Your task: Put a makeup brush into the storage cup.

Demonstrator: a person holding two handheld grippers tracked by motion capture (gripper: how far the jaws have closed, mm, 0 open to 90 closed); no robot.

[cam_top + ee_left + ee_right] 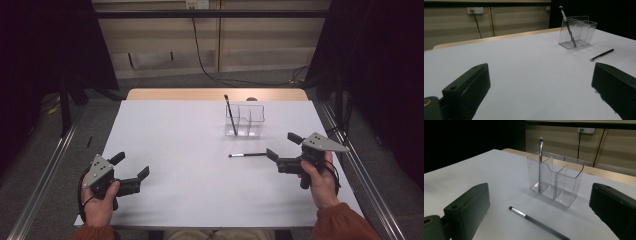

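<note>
I held my right tongs (282,150) released just beside the loose brush (247,155) on the bench (170,150), lined up to grasp it for the clear organizer (245,120), left tongs (132,170) released, idle

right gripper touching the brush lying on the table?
Apart. In the right gripper view the brush on the table lies between the open jaws of the right gripper, bare white table on either side of it.

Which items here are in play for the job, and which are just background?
In play:
- brush lying on the table
- clear organizer
- brush standing in the organizer
- right gripper, open, nearest the loose brush

Background:
- left gripper, open, idle
- wall socket and cable
</note>
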